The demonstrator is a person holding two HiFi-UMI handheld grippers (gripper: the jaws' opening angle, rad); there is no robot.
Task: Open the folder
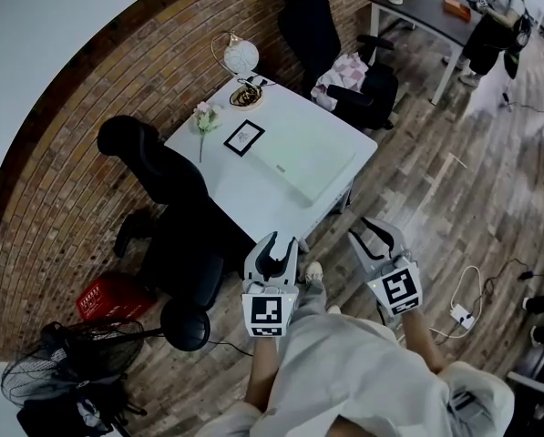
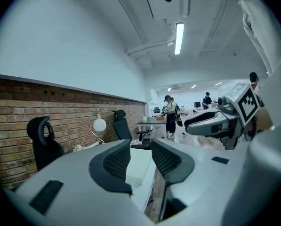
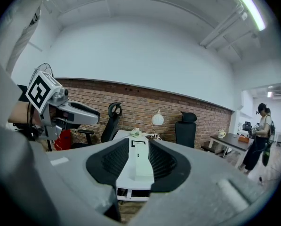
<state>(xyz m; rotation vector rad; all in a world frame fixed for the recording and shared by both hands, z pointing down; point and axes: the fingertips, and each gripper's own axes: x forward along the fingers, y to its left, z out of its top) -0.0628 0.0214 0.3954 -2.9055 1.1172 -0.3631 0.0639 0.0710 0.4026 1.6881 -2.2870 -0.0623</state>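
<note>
A: What could go wrong from here, starting on the left?

B: The black office chair (image 1: 153,169) stands close against the white table (image 1: 240,198), so the left gripper (image 1: 281,244) could clip it on the way in. Its jaws are spread with nothing between them, well short of the table.

A: And the folder?

B: The folder (image 1: 310,164) lies flat and closed on the table's right half, near the edge that faces the person. It is pale on a white top, so I'd judge its edge is easy to misread. If a jaw lands on the cover and not under it, the whole thing probably skids.

A: The right side?

B: The right gripper (image 1: 378,233) is also spread and empty, with the folder lined up in its gap, well ahead. A white cable (image 1: 467,289) loops over the floorboards nearby and could catch a foot.

A: Materials?

B: The folder is a thin, smooth, hard-looking rectangle, and the tabletop is glossy. The jaw pads are black and ribbed, the wall is rough brick, and the floor is worn wood.
</note>
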